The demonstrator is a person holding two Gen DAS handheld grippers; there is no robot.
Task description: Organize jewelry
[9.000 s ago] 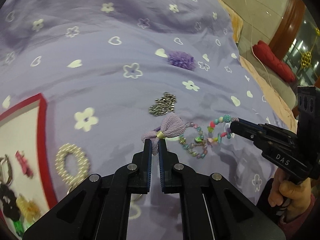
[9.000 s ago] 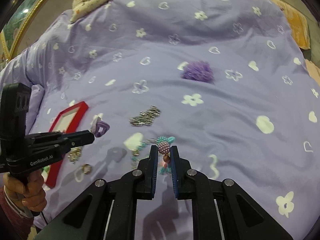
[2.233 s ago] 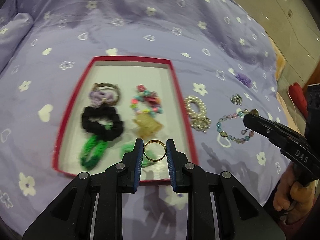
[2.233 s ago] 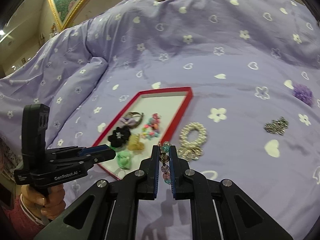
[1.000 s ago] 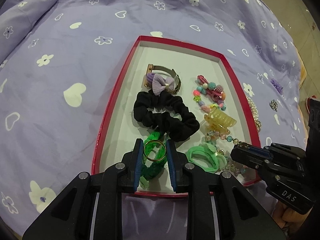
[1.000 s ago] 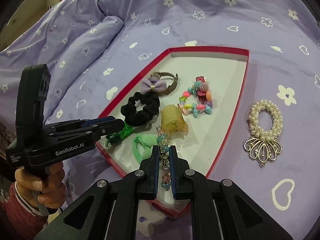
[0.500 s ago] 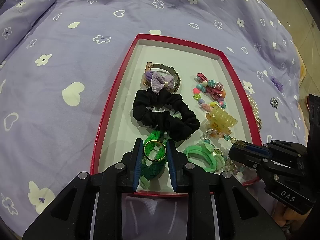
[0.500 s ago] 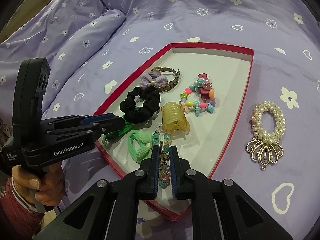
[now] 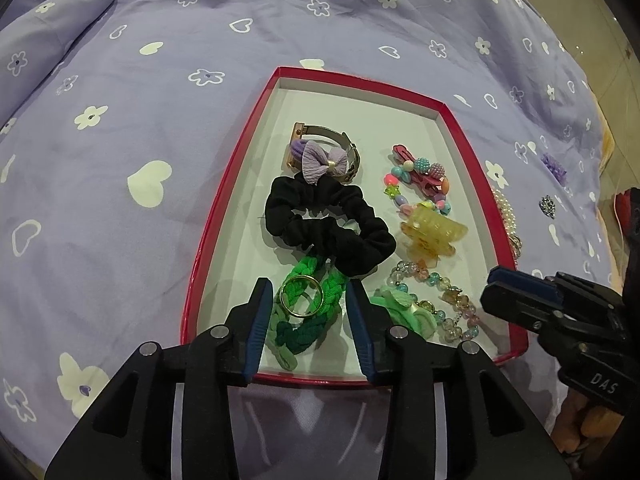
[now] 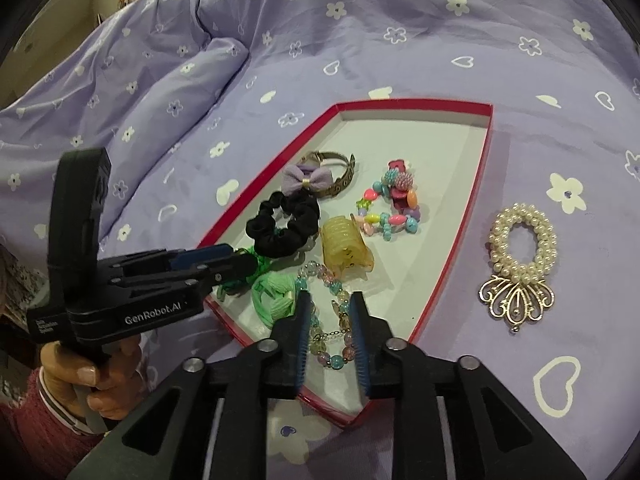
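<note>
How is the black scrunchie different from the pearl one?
The black scrunchie is plain, soft, gathered cloth; the pearl scrunchie is a ring of shiny white beads. The pearl one carries a gold fan-shaped charm; the black one has no ornament. The black one lies inside the red box; the pearl one lies outside it on the purple bedspread. Both are loops with an open middle.

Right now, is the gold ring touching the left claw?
Apart. The left wrist view shows the gold ring lying on the green braided band, gaps either side inside the opening left claw.
</note>
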